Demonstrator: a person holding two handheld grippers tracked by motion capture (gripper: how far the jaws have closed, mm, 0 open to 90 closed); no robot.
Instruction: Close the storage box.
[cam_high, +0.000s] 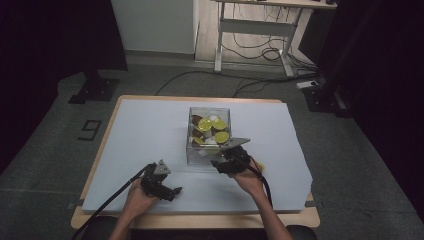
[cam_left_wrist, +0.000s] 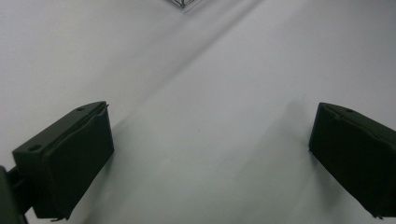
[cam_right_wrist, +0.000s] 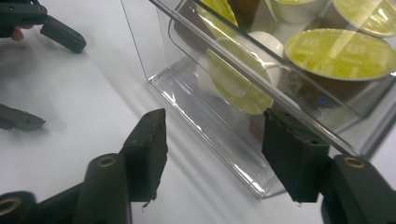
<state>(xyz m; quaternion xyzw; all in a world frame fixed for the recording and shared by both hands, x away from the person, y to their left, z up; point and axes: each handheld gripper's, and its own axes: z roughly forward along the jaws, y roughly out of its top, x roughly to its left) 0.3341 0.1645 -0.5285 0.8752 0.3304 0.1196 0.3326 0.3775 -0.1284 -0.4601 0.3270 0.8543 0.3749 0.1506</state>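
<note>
A clear plastic box (cam_high: 209, 136) stands mid-table on the white cover, holding several coffee pods with yellow-green lids (cam_high: 205, 124) plus white and brown ones. In the right gripper view the big green lid (cam_right_wrist: 338, 53) and a white pod (cam_right_wrist: 266, 42) show through the wall. My right gripper (cam_high: 219, 163) sits at the box's near side; its jaws (cam_right_wrist: 215, 116) stand apart on either side of the box's lower front edge (cam_right_wrist: 210, 135), pads clear of it. My left gripper (cam_high: 172, 192) rests to the left near the front, jaws (cam_left_wrist: 212, 107) wide open over bare cover. It also appears far off (cam_right_wrist: 49, 77).
The white cover (cam_high: 145, 130) spreads over a wooden table (cam_high: 200, 220). Bare cover lies left and right of the box. On the floor behind are a desk frame (cam_high: 252, 30) with cables, two black stand bases (cam_high: 95, 90), and a taped figure (cam_high: 90, 129).
</note>
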